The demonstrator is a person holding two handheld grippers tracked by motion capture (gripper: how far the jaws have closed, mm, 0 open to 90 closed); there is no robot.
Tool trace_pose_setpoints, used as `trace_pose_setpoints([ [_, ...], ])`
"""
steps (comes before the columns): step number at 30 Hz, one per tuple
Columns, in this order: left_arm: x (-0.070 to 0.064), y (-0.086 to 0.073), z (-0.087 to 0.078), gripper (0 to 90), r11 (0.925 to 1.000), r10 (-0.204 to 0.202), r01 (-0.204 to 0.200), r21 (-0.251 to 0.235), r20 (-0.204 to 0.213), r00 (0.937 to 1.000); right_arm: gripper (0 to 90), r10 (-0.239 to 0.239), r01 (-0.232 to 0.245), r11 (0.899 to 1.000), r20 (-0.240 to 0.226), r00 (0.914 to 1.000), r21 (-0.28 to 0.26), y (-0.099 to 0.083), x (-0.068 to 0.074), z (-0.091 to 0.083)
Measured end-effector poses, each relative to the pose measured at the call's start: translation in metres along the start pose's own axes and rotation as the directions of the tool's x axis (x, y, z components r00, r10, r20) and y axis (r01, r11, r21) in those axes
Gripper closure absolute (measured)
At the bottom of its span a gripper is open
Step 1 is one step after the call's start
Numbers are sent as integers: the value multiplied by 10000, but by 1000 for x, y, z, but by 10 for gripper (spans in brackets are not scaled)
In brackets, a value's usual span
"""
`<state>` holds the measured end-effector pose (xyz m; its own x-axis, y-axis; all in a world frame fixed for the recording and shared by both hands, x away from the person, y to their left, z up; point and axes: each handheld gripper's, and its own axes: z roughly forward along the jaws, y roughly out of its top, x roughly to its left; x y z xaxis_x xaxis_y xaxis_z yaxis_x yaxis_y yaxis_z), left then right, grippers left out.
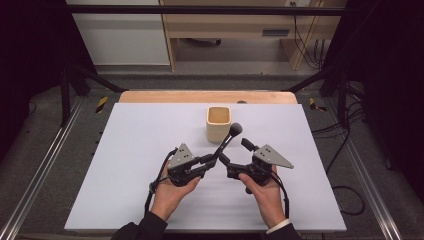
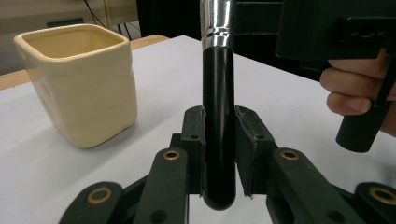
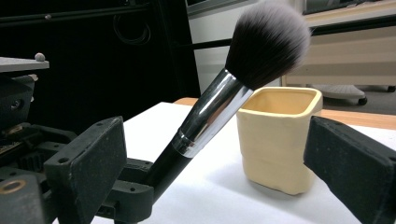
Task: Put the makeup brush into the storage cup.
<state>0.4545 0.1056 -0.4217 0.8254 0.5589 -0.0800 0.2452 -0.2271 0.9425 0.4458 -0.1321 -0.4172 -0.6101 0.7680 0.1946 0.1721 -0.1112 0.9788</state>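
High view: at a white table (image 1: 125, 165), the left gripper (image 1: 209, 161) pinches the black handle of a makeup brush (image 1: 227, 137), its bristles raised just beside a cream square cup (image 1: 219, 123). The right gripper (image 1: 235, 156) hovers near with jaws spread. Likely step: carrying the brush to the cup; next, lift it over the rim.

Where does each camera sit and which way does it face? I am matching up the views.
High view: above the table, facing forward and down; hands and sleeves show.
Left gripper view: on the left gripper, along jaws clamping the brush.
Right gripper view: on the right gripper, jaws open.
All three share brush and cup.
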Motion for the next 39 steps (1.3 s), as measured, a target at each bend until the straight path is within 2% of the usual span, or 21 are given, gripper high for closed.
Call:
trace_pose_setpoints([
  [1, 0, 0, 0, 746, 10000, 45, -45, -8, 13, 10000, 60, 142, -142, 9999, 11, 9999, 33, 0, 1, 0],
  [3, -1, 0, 0, 746, 10000, 58, -58, -31, 33, 10000, 57, -3, 3, 10000, -4, 10000, 44, -1, 0, 2],
  [7, -2, 0, 1, 746, 10000, 73, -73, -1, 84, 9999, 60, 317, -318, 9995, 99, 9994, 93, -1, 1, 3],
  [12, -2, 0, 2, 746, 10000, 90, -90, 6, 115, 9999, 61, 300, -300, 9995, 18, 9995, 69, -1, 0, 3],
  [13, -2, 0, 2, 746, 10000, 83, -82, -9, 117, 9999, 68, 497, -497, 9986, -1, 9988, 169, -1, 0, 3],
  [23, -4, 0, 2, 746, 10000, 88, -87, -50, 212, 9997, 214, 464, -455, 9986, -352, 9983, 262, -2, -2, 4],
  [25, -5, 0, 2, 746, 9999, 91, -90, -69, 230, 9997, 238, 669, -658, 9975, -432, 9968, 267, -1, -1, 4],
  [33, -6, 0, 3, 746, 9999, 126, -124, -76, 277, 9995, 339, 927, -905, 9952, -642, 9936, 360, -1, -3, 5],
  [39, -7, 0, 5, 746, 9999, 111, -108, -82, 319, 9994, 390, 975, -950, 9948, -750, 9924, 354, -1, -4, 5],
])
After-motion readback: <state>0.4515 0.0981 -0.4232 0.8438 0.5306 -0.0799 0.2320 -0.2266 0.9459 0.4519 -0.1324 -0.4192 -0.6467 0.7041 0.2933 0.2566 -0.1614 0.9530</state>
